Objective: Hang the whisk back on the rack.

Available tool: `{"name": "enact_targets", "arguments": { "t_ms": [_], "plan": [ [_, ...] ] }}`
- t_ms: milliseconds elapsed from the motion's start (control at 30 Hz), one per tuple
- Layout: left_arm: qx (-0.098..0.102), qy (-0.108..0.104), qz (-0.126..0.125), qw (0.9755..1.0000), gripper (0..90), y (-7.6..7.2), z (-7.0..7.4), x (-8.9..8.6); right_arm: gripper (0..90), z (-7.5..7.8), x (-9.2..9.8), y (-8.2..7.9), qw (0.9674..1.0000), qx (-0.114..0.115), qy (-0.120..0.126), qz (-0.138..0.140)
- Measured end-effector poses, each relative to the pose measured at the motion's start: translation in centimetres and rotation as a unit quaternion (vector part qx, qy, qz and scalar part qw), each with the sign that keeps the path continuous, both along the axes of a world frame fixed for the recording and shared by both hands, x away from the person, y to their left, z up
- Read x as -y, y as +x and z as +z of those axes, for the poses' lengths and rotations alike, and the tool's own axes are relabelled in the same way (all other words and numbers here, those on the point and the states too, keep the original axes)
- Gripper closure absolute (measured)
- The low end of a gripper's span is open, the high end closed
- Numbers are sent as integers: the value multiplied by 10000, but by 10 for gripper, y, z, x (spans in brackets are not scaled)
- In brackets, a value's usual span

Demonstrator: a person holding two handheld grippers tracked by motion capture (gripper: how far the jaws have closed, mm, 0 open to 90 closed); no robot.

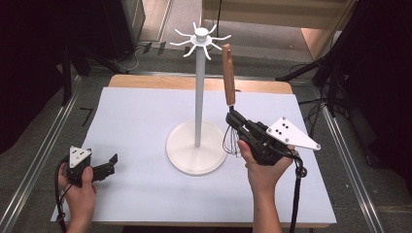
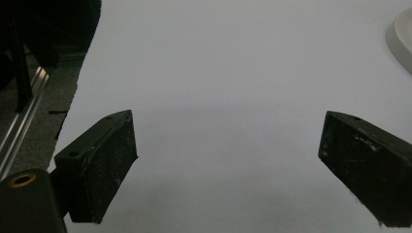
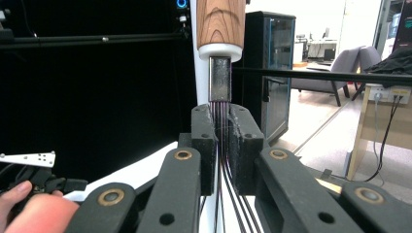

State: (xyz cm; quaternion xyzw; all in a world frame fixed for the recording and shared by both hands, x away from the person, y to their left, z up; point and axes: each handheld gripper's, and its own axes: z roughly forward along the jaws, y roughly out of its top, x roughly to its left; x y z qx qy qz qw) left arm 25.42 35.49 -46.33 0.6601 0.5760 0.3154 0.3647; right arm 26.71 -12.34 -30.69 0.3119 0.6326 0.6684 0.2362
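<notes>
A whisk with a wooden handle [image 1: 228, 74] and dark wires [image 1: 232, 138] stands upright, handle up, beside the white stand's pole [image 1: 198, 92]. My right gripper [image 1: 232, 118] is shut on the wire bundle just below the handle; in the right gripper view the jaws pinch the wires [image 3: 221, 145] under the wooden handle [image 3: 221, 22]. The stand has a round base [image 1: 196, 148] and hooks at its top [image 1: 200, 40]; the handle's tip reaches up near one hook. My left gripper [image 1: 112, 165] rests open on the white sheet at the front left, its fingers [image 2: 99, 167] wide apart with nothing between them.
A white sheet [image 1: 145, 126] covers the wooden table [image 1: 145, 81]. Metal rails [image 1: 43, 145] run along both sides of the table. The stand's base edge [image 2: 401, 39] lies ahead and to the right of the left gripper.
</notes>
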Motion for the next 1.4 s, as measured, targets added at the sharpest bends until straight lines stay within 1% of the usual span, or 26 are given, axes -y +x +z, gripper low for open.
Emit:
{"name": "enact_targets", "arguments": {
  "t_ms": [67, 167, 233, 267, 300, 333, 367, 400, 500, 533, 600, 633, 667, 700, 733, 767, 800, 833, 1033, 1067, 1100, 1133, 1200, 1300, 1367, 1400],
  "plan": [
    [-6, 0, 7, 10000, 72, 0, 0, 0, 840, -2, 0, 1, 10000, 0, 27, 57],
    [-9, 4, 2, 10000, 72, 0, 0, 0, 831, -2, 2, 2, 10000, 40, -3, 20],
    [-9, 1, 1, 10000, 71, 0, 0, 0, 816, -2, 4, 4, 9999, 10, 44, 90],
    [-7, -3, 6, 10000, 71, 0, 0, 0, 689, -3, 6, 4, 9999, -14, 52, 105],
    [-10, 2, 3, 10000, 71, 0, 0, 0, 689, -3, 6, 4, 9999, -14, 52, 105],
    [-13, 14, -4, 10000, 72, 0, 0, 0, 570, -5, 7, 5, 9999, -20, 75, 102],
    [-13, 18, -6, 10000, 72, 0, 0, 0, 528, -5, 8, 5, 9999, -25, 82, 117],
    [-13, 18, -6, 10000, 72, 0, 0, 0, 528, -5, 8, 5, 9999, -25, 82, 117],
    [-9, 12, -7, 10000, 72, 0, 0, 0, 447, -7, 11, 3, 10000, 6, 41, -49],
    [-11, 12, -7, 10000, 72, 0, 0, 0, 402, -9, 16, 1, 9998, 38, 13, -170],
    [-10, 13, -15, 10000, 72, 0, 0, 0, 361, -12, 20, -1, 9995, 27, -16, -317],
    [-4, 8, -12, 10000, 72, 0, 0, 0, 361, -12, 20, -1, 9995, 27, -16, -317],
    [-7, 9, -5, 10000, 72, 0, 0, 0, 337, -14, 23, -2, 9990, 25, -46, -437],
    [-2, 7, -1, 10000, 72, 0, 0, 0, 302, -22, 29, -3, 9980, -21, -122, -622],
    [0, 1, 2, 10000, 71, 0, 0, 0, 285, -24, 32, -4, 9974, -35, -171, -696],
    [-4, 6, 0, 10000, 71, 0, 0, 0, 285, -24, 32, -4, 9974, -35, -171, -696],
    [-7, 16, -12, 10000, 72, 0, 0, 0, 256, -30, 37, -4, 9963, -7, -248, -818],
    [-5, 19, -11, 10000, 71, 0, 0, 0, 240, -34, 41, -5, 9954, -46, -279, -920],
    [7, 50, -1, 10000, 71, 0, 0, 1, 149, -59, 70, -9, 9907, -236, -240, -1315],
    [2, 50, -3, 10000, 72, 0, 0, 1, 142, -62, 72, -10, 9900, -301, -238, -1356],
    [1, 60, 3, 10000, 72, 0, 0, 2, 134, -71, 82, -12, 9893, -410, -205, -1387],
    [2, 62, 3, 10000, 72, 0, 0, 2, 134, -71, 82, -12, 9893, -410, -205, -1387],
    [2, 54, 11, 10000, 72, 0, 0, 2, 115, -78, 88, -13, 9882, -470, -229, -1439],
    [1, 90, -13, 10000, 71, 0, 0, 2, 52, -90, 98, -16, 9858, -686, -240, -1512],
    [7, 124, -1, 9999, 71, 0, 0, 3, 0, -96, 103, -17, 9858, -766, -195, -1484],
    [15, 143, -10, 9999, 72, 0, 0, 3, 0, -100, 107, -18, 9847, -829, -170, -1520]
  ]
}}
